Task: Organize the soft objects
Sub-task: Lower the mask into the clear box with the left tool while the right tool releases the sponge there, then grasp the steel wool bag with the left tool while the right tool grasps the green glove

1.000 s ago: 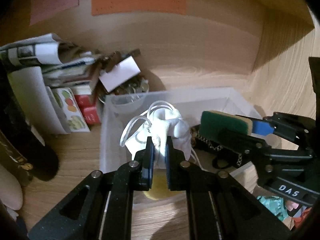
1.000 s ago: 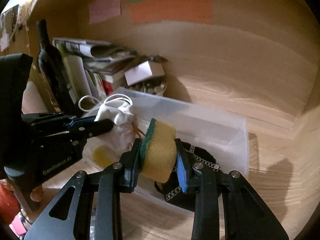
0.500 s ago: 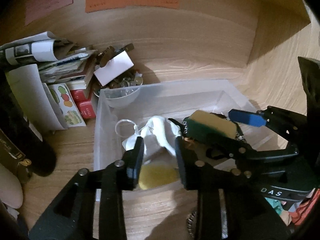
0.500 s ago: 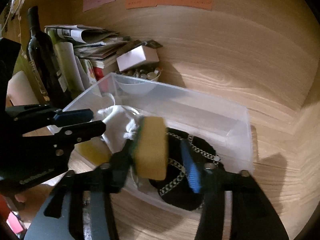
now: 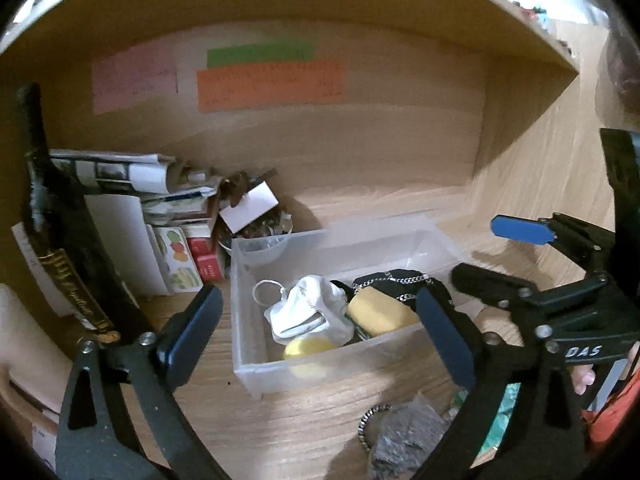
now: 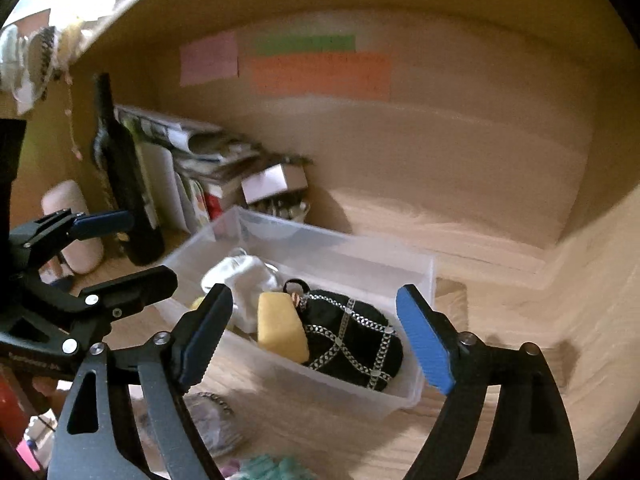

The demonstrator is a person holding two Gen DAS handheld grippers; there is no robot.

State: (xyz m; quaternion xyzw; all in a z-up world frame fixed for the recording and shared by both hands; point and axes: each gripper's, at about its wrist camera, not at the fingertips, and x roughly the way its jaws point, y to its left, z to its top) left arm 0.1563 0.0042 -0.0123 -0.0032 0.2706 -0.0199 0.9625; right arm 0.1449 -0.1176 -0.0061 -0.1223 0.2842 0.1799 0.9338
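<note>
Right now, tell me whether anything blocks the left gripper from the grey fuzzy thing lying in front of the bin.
Nothing visible does. The left gripper is open and empty, and the grey fuzzy item lies on the wooden shelf in front of the clear bin, below the fingers, with only a small chain loop beside it.

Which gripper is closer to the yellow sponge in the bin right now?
Right, by a little. The right gripper hangs open just above and in front of the yellow sponge in the clear bin. The left gripper, also open, hangs further back, nearer the white cloth.
</note>
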